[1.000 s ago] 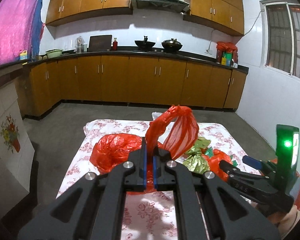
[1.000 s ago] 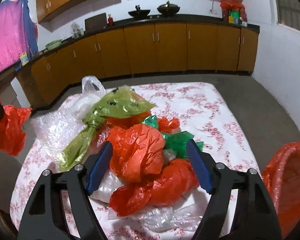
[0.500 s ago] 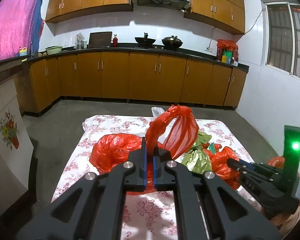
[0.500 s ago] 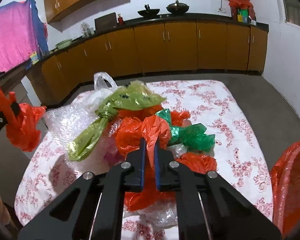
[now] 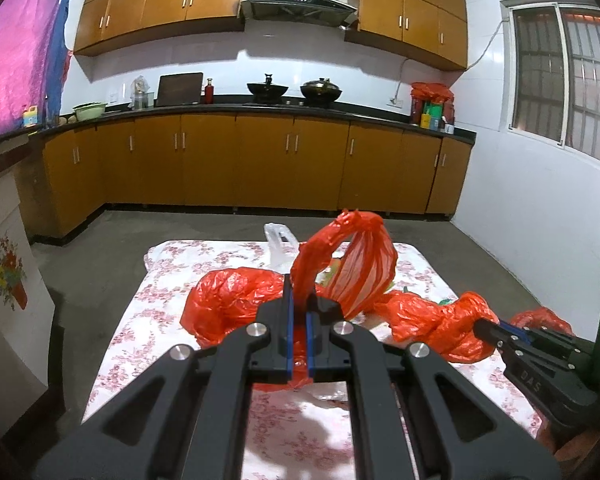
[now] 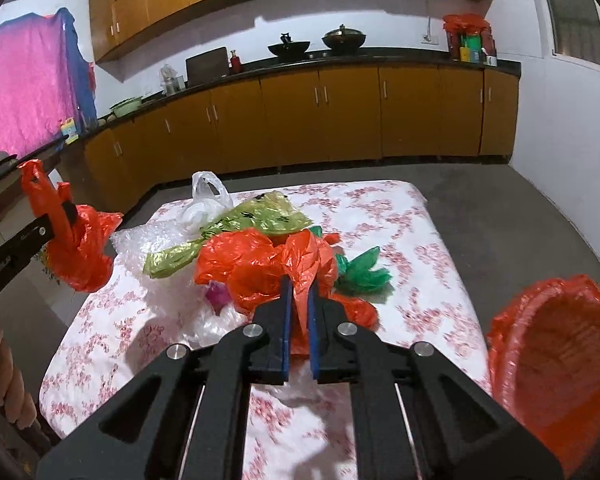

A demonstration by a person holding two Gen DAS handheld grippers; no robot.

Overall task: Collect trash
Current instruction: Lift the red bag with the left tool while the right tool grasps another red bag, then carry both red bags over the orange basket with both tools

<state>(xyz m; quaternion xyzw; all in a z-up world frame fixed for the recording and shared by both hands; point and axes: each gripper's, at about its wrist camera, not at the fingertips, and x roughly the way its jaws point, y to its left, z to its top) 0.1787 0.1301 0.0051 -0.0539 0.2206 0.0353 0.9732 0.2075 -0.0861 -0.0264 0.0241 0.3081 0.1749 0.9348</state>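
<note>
My left gripper (image 5: 299, 300) is shut on a twisted strip of a red plastic bag (image 5: 352, 264), which billows up past its fingertips. In the right wrist view the same gripper (image 6: 56, 220) holds that bag (image 6: 80, 256) off the table's left edge. My right gripper (image 6: 298, 292) is shut on a crumpled red bag (image 6: 260, 264), lifted a little from the trash pile. From the left wrist view, the right gripper (image 5: 488, 330) pinches this red bag (image 5: 440, 320). Still in the pile are a yellow-green bag (image 6: 252, 220), a green bag (image 6: 364, 274), bubble wrap (image 6: 148, 244) and a white bag (image 6: 206, 200).
The pile lies on a low table with a floral cloth (image 6: 400, 216). A bin lined with red plastic (image 6: 556, 344) stands open at the table's near right corner. A hand (image 6: 4, 364) grips the left tool. Kitchen cabinets (image 5: 260, 160) line the far wall beyond bare floor.
My right gripper went from wide open around the red bag to shut on it, then drew it up and back from the pile. The left gripper kept its hold and shifted slightly.
</note>
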